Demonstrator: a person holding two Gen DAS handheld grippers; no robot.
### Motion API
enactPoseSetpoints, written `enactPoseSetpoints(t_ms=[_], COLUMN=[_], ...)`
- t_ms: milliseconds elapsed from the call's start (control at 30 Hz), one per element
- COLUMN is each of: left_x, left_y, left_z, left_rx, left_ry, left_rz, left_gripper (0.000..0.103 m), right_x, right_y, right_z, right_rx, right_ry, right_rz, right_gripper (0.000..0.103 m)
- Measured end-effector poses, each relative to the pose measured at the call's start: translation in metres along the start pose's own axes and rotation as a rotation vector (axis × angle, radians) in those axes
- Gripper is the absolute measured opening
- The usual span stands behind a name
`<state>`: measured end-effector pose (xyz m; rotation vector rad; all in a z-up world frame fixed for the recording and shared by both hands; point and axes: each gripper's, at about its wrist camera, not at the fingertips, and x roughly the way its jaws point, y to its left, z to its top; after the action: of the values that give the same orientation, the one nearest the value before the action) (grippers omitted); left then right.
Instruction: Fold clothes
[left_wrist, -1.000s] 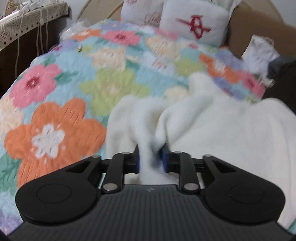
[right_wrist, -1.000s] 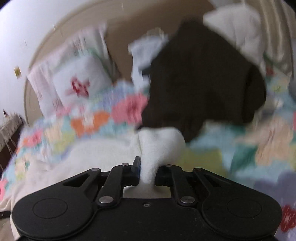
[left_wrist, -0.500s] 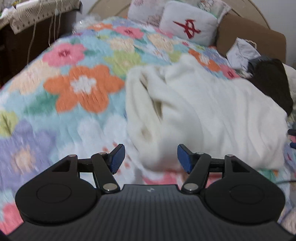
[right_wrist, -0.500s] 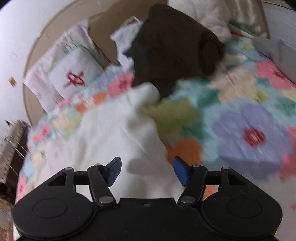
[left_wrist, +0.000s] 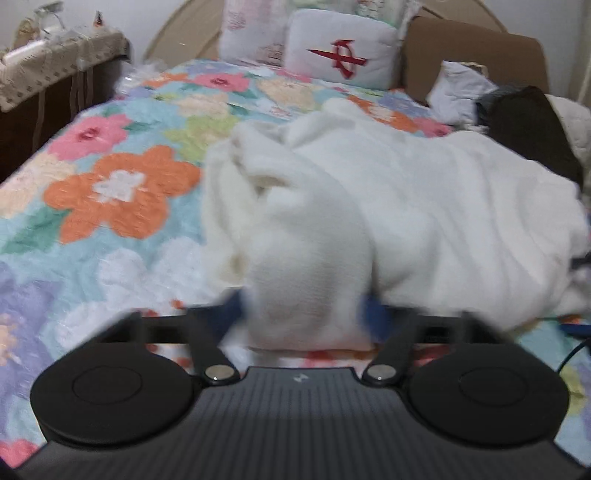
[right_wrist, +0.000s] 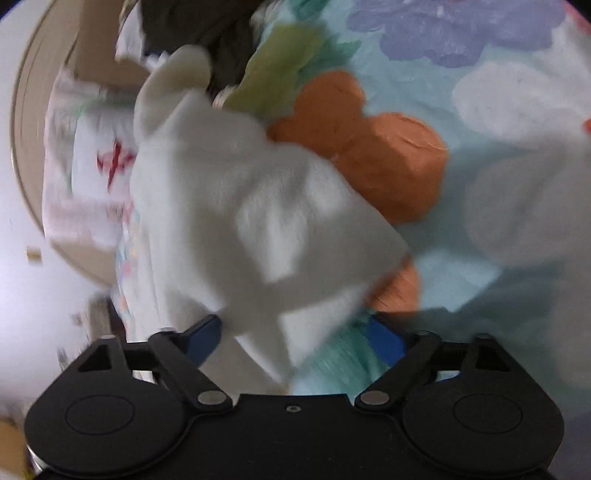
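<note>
A fluffy white garment (left_wrist: 388, 206) lies bunched on the flowered bedspread (left_wrist: 110, 192). In the left wrist view my left gripper (left_wrist: 306, 314) is open, its blue pads either side of a rolled end of the garment, which bulges between them. In the right wrist view my right gripper (right_wrist: 295, 339) is open, and a corner of the same white garment (right_wrist: 240, 206) lies between and beyond its blue pads, over the bedspread (right_wrist: 480, 92). The view is tilted and blurred.
A white pillow with a red mark (left_wrist: 340, 55) and a second pillow stand at the headboard. A dark brown garment (left_wrist: 532, 125) and grey-white clothes (left_wrist: 458, 92) lie at the far right. A dark cabinet (left_wrist: 48, 96) stands left of the bed.
Both grippers let go of the white garment and opened. The left gripper has since moved forward around the garment's near end; the right gripper has tipped down toward its corner.
</note>
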<state>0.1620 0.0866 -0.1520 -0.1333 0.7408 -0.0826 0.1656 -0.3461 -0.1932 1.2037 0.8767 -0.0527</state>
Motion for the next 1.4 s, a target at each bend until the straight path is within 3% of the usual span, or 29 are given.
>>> enactPoseSetpoints(t_ms=[33,67,100,133,200,267,367,433,533,600,667,700,733,800,867,900,933,1000,1033,1100,1167,1200,1233,1267,1300,1367,1400], left_x=[0.001,-0.001,-0.004,-0.006,-0.015,-0.026,-0.041,-0.05,-0.037,-0.044,-0.062,-0.071,-0.082,-0.094,-0.09,-0.086,-0.079,-0.063,-0.055,-0.038,-0.022,-0.008,0.005,0.011,0.01,0.004,-0.002], left_y=[0.004,0.01,0.012,0.012,0.006,0.006,0.011,0.015,0.018,0.012,0.015,0.019,0.023,0.031,0.036,0.038,0.039,0.04,0.04,0.042,0.043,0.043,0.044,0.047,0.048,0.05,0.048], left_z=[0.001,0.002,0.004,0.006,0.01,0.011,0.006,0.004,-0.007,-0.005,0.004,0.007,0.01,0.014,0.019,0.02,0.02,0.02,0.022,0.026,0.024,0.023,0.02,0.014,0.011,0.009,0.011], left_rx=[-0.006,-0.026,-0.027,-0.014,0.033,0.057,0.093,0.115,0.095,0.121,0.076,0.041,0.017,-0.002,-0.054,-0.08,-0.108,-0.15,-0.163,-0.198,-0.217,-0.217,-0.232,-0.254,-0.255,-0.25,-0.248], left_ry=[0.003,-0.002,-0.005,-0.011,-0.041,-0.069,-0.114,-0.14,-0.049,-0.05,-0.076,-0.097,-0.122,-0.164,-0.128,-0.121,-0.119,-0.125,-0.138,-0.162,-0.2,-0.156,-0.086,-0.057,-0.054,-0.053,-0.054], left_rz=[0.008,-0.011,-0.003,0.008,0.046,0.043,0.012,-0.008,-0.013,0.017,0.052,0.076,0.101,0.076,-0.004,-0.036,-0.077,-0.129,-0.139,-0.153,-0.15,-0.134,-0.113,-0.1,-0.095,-0.078,-0.067], left_gripper=[0.03,0.028,0.026,0.024,0.023,0.023,0.022,0.024,0.023,0.023,0.018,0.008,0.009,0.009,0.012,0.021,0.041,0.062,0.062,0.061,0.046,0.009,0.004,0.004,0.005,0.005,0.004], right_x=[0.003,0.007,0.009,0.011,0.0,-0.03,-0.071,-0.072,-0.051,-0.052,-0.058,-0.064,-0.07,-0.077,-0.075,-0.073,-0.071,-0.068,-0.068,-0.061,-0.042,-0.031,-0.019,-0.011,-0.017,-0.044,-0.058], right_y=[0.008,0.023,0.034,0.044,0.062,0.077,0.084,0.077,0.066,0.068,0.075,0.077,0.078,0.078,0.067,0.059,0.052,0.046,0.042,0.036,0.032,0.038,0.044,0.051,0.062,0.078,0.08], right_z=[0.001,0.002,-0.002,-0.005,-0.013,-0.022,-0.031,-0.025,-0.014,-0.017,-0.022,-0.024,-0.026,-0.022,-0.011,-0.005,-0.001,0.006,0.007,0.008,0.011,0.01,0.009,0.006,-0.002,-0.018,-0.023], right_rx=[-0.031,-0.15,-0.245,-0.341,-0.47,-0.564,-0.66,-0.668,-0.6,-0.622,-0.664,-0.679,-0.693,-0.705,-0.628,-0.56,-0.505,-0.451,-0.421,-0.371,-0.354,-0.397,-0.439,-0.493,-0.59,-0.714,-0.733], right_ry=[-0.041,-0.086,-0.107,-0.128,-0.182,-0.251,-0.295,-0.277,-0.204,-0.208,-0.227,-0.225,-0.222,-0.203,-0.155,-0.135,-0.114,-0.09,-0.093,-0.08,-0.046,-0.031,-0.016,-0.012,-0.058,-0.159,-0.198], right_rz=[0.015,-0.004,-0.023,-0.043,-0.015,0.047,0.074,-0.003,-0.111,-0.121,-0.113,-0.106,-0.1,-0.097,-0.123,-0.118,-0.107,-0.111,-0.096,-0.062,-0.079,-0.129,-0.178,-0.22,-0.222,-0.142,-0.105], right_gripper=[0.098,0.082,0.046,0.032,0.025,0.022,0.021,0.021,0.021,0.021,0.021,0.021,0.021,0.025,0.028,0.032,0.035,0.042,0.045,0.07,0.083,0.083,0.083,0.074,0.054,0.031,0.028])
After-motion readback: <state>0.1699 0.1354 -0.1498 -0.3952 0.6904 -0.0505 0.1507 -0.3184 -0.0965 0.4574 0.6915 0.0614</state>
